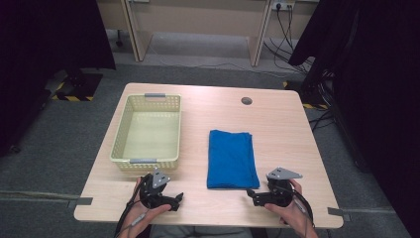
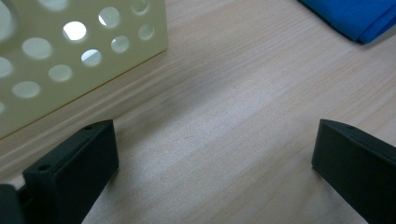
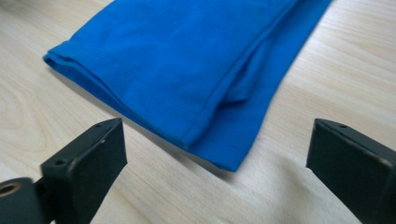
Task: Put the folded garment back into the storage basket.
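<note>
Both grippers' jaws gape; basket and cloth cut off.

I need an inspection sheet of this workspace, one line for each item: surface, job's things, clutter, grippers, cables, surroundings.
Surface: light wooden table, round hole near the far edge.
Job's things: folded blue cloth lying flat at centre; pale yellow perforated basket to its left, nothing inside.
Clutter: nothing seen.
Grippers: left gripper near the basket, jaws open; right gripper beside the cloth's near corner, jaws open; neither touches anything.
Cables: one trails from each gripper; more on the floor at the far right.
Surroundings: grey carpet, dark curtains on both sides, wooden furniture behind.
</note>
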